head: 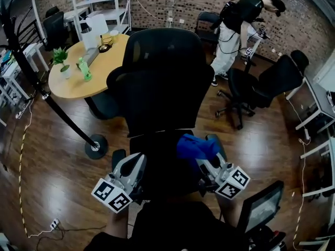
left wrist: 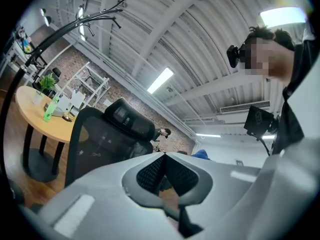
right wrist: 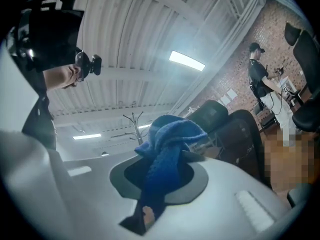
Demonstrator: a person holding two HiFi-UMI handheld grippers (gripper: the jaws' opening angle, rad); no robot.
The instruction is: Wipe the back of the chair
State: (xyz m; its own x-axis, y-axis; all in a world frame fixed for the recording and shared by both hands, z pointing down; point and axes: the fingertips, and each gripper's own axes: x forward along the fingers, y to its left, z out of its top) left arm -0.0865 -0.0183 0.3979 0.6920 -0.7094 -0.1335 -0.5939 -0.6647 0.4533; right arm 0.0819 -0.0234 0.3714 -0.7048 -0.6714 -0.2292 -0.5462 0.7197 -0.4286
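A black mesh office chair [head: 165, 82] stands right in front of me with its back toward me and its headrest on top. My right gripper [head: 205, 151] is shut on a bunched blue cloth [head: 196, 146], held low just behind the chair's back. The right gripper view shows the blue cloth [right wrist: 167, 149] pinched between the jaws, with the chair [right wrist: 235, 134] beyond. My left gripper [head: 137, 163] is held low to the left, jaws shut with nothing between them. In the left gripper view the chair [left wrist: 107, 139] rises ahead and to the left.
A round wooden table [head: 86, 64] with a plant, green bottle and white items stands behind the chair. A black coat stand [head: 63, 114] leans at left. Another person [head: 238, 22] works by more black chairs [head: 256, 88] at right. Cables lie on the wooden floor [head: 52, 182].
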